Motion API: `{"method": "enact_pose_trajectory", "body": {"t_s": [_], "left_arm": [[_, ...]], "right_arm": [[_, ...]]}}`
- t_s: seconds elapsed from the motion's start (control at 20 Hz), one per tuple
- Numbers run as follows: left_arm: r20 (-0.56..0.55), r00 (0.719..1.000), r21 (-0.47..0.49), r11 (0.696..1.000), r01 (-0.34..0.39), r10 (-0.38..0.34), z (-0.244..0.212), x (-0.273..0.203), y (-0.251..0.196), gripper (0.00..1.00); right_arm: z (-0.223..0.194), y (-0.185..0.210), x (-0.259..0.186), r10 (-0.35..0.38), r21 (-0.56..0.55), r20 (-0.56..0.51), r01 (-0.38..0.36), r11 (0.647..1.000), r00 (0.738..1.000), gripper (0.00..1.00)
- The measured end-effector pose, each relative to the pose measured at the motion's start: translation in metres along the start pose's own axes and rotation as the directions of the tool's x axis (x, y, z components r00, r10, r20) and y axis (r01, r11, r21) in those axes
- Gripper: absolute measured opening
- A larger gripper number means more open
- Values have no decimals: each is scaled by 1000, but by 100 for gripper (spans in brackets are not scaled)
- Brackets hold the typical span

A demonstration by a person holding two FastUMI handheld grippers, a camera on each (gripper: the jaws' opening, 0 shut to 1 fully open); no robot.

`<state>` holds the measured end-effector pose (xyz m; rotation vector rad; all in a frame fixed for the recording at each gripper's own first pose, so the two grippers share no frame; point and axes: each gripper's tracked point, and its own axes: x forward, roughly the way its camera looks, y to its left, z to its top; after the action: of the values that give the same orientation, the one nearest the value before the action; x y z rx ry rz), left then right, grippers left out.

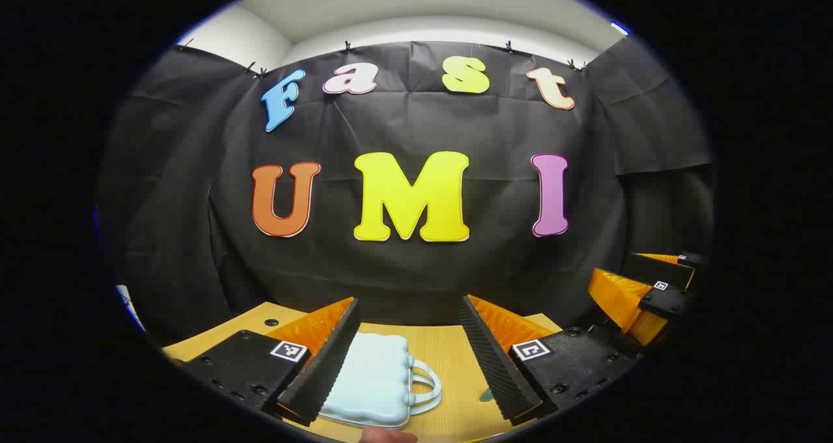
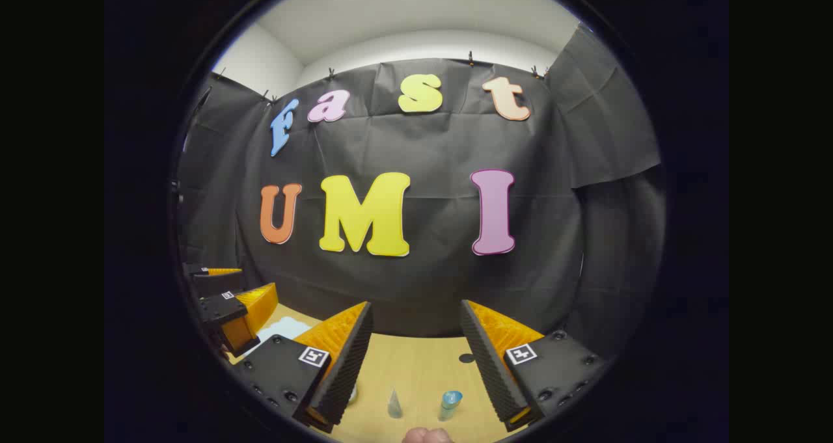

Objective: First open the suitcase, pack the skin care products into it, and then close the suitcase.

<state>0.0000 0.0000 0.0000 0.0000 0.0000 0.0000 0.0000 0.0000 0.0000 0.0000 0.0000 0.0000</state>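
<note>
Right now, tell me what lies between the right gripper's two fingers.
In the right gripper view, the open right gripper frames bare wooden table, and nearer the camera a small clear cone-shaped bottle and a light blue capped tube, both untouched.

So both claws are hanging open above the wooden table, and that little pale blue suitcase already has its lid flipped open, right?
Not quite. The suitcase is closed, lying flat on the wooden table, as the left gripper view shows. The rest holds: the left claw and the right claw both hang open above the table.
</note>
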Motion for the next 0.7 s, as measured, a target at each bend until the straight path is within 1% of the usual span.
{"method": "enact_pose_trajectory", "body": {"t_s": [0.2,0.4,0.6,0.7], "left_arm": [[-11,1000,-6,1000,9,-9,-5,2,-2,98],[-32,999,2,1000,26,-26,-14,5,-8,99],[-9,1000,32,999,29,-28,-11,7,-13,99],[-34,999,33,999,40,-39,-19,9,-16,98]], "right_arm": [[-2,2,1,4,-6,-6,-4,1000,1000,80],[-6,-5,1,-2,-18,-16,2,1000,1000,80],[-10,-8,3,-2,-12,-29,2,1000,1000,80],[-12,-11,4,-4,-5,-34,3,1000,999,80]]}}
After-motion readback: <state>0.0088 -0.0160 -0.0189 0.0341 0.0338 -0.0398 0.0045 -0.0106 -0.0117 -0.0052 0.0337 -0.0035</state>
